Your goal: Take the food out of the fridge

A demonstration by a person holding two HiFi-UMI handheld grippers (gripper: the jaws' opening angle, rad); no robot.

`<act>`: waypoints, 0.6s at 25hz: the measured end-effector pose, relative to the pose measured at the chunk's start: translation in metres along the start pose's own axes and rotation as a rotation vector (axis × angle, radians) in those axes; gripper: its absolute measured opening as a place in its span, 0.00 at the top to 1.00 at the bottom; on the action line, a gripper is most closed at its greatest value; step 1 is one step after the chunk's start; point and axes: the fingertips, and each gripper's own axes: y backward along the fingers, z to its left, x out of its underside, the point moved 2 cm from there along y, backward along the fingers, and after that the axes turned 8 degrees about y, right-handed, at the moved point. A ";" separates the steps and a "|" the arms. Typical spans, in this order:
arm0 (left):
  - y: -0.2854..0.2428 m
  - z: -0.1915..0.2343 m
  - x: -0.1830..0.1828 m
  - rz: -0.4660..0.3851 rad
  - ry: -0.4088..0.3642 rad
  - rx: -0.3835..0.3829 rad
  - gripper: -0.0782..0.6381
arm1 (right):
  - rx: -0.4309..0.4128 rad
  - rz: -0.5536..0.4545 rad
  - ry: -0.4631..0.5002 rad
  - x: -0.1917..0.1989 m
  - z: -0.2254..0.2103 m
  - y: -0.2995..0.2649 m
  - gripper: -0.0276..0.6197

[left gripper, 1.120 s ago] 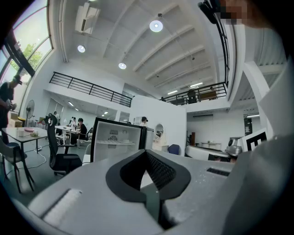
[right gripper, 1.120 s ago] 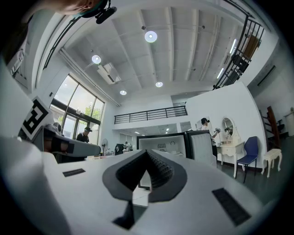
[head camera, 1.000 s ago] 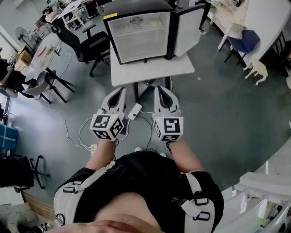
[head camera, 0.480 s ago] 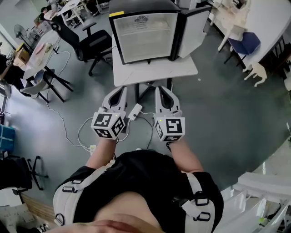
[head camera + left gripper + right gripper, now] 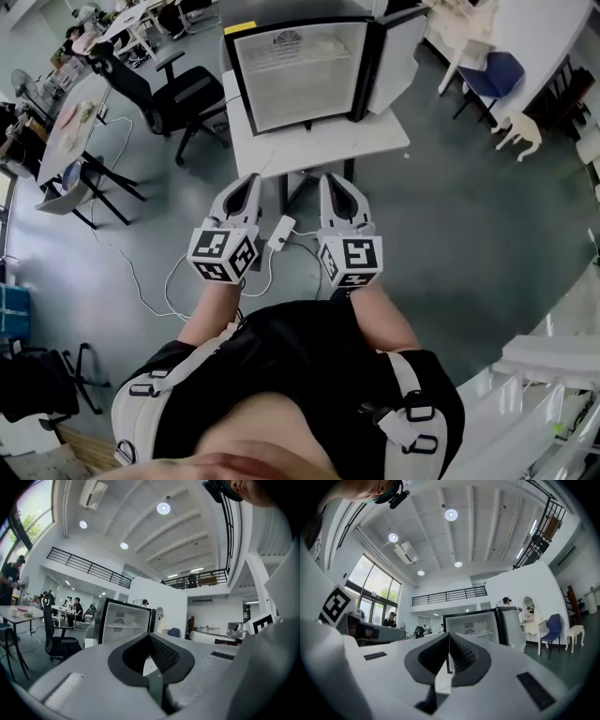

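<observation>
Head view: fridge (image 5: 298, 70) sitting open on bench (image 5: 328, 142) at 12 o'clock, well apart from left hand-held gripper (image 5: 247, 185) & right hand-held gripper (image 5: 332, 182), both w/ jaws meeting, empty. Can't make out food inside; guessing light, gripping mid-body.

Left gripper (image 5: 250, 180) and right gripper (image 5: 333, 178): pale grey moulded shells that taper toward 12 o'clock. At its 6 o'clock end each carries a cube (image 5: 223, 254) faced with black-and-white square markers. The fingers (image 5: 164, 654) are black with ribbed inner pads. The person wears a black short-sleeved top (image 5: 300, 342) and grey harness straps (image 5: 155, 398) with black buckles (image 5: 410, 409).
</observation>
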 end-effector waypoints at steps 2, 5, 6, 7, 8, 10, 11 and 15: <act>-0.003 0.004 0.001 0.000 -0.009 0.002 0.89 | 0.003 0.005 -0.001 0.003 0.000 -0.004 0.94; -0.016 0.010 0.001 0.008 0.010 0.009 0.89 | 0.007 0.014 -0.022 0.007 -0.007 -0.014 0.94; -0.022 0.011 0.002 0.012 0.013 0.009 0.89 | 0.008 0.017 -0.029 0.009 -0.011 -0.018 0.94; -0.028 0.013 0.003 0.016 0.012 0.007 0.89 | 0.008 0.017 -0.033 0.011 -0.015 -0.021 0.94; -0.034 0.013 0.005 0.018 0.011 0.004 0.89 | 0.008 0.015 -0.032 0.012 -0.020 -0.025 0.94; -0.049 0.015 0.006 0.017 0.006 -0.005 0.89 | 0.006 0.009 -0.028 0.016 -0.032 -0.035 0.94; -0.059 0.016 0.005 0.015 0.002 -0.009 0.89 | 0.005 0.007 -0.025 0.018 -0.038 -0.042 0.94; -0.104 0.020 0.003 0.014 -0.020 -0.023 0.89 | -0.009 -0.001 -0.024 0.026 -0.069 -0.076 0.94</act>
